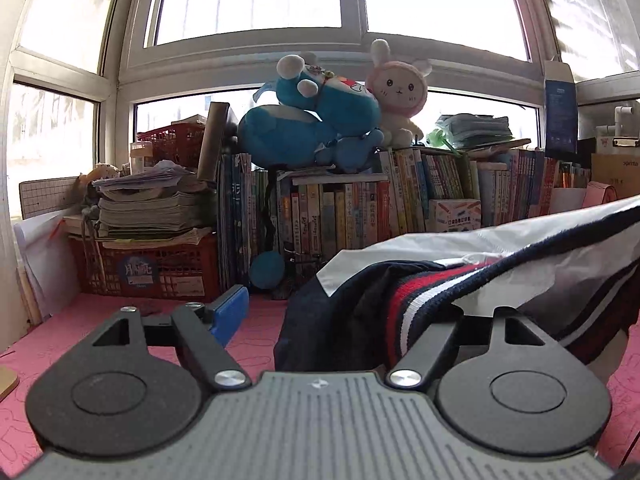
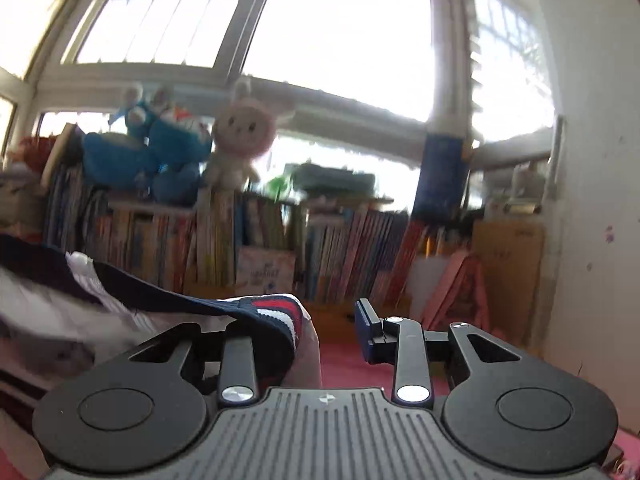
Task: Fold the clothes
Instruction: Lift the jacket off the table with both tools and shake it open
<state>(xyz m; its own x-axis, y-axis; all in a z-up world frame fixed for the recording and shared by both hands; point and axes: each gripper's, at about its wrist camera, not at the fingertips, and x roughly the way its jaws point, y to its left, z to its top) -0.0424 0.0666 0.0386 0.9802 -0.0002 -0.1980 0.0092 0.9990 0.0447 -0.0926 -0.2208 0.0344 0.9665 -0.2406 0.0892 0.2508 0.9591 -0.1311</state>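
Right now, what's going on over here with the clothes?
A person with a gripper in each hand is folding a navy and white garment with a red, white and navy striped band over a pink mat. The left tool stands open with the cloth lying between its fingers. The garment's striped band drapes over the right tool's left finger; its jaws stand apart, so no clear grip shows.

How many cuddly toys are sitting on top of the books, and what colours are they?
Blue cuddly toys: 2, one lying low and one sprawled on top of it
Pink and white bunny: 1
Total: 3
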